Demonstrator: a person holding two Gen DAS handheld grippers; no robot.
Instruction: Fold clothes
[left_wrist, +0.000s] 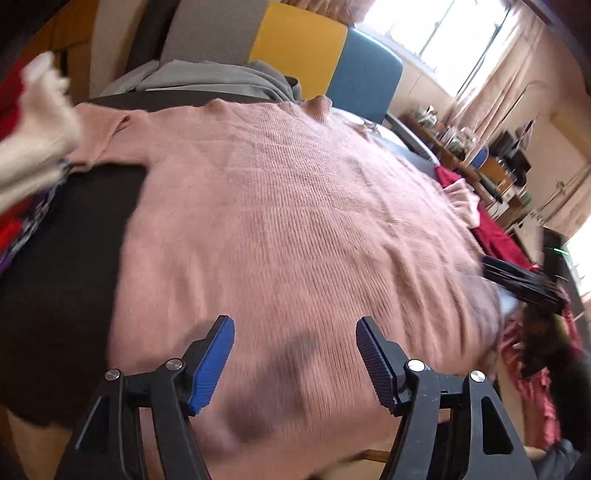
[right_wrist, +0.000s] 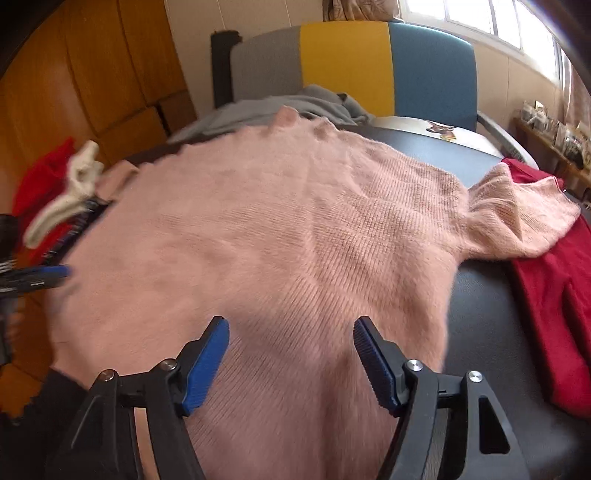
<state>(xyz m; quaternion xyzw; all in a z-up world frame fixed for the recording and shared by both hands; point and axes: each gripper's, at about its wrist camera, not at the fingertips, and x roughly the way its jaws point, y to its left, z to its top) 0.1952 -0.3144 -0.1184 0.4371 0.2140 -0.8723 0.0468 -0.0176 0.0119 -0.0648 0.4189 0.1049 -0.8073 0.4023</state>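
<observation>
I have the pink sweater (right_wrist: 280, 229) spread flat on the dark desk (right_wrist: 491, 295), no fold made yet; left gripper (left_wrist: 295, 360) and right gripper (right_wrist: 291, 360) both hover released above its hem, holding nothing

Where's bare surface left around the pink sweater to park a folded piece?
Best patch: the dark tabletop between the pink sweater body and the red garment, below the spread sleeve. A narrower dark strip lies beyond that sleeve, toward the striped chair. The other side is crowded with red cloth and a white item; grey clothing fills the far edge.
</observation>
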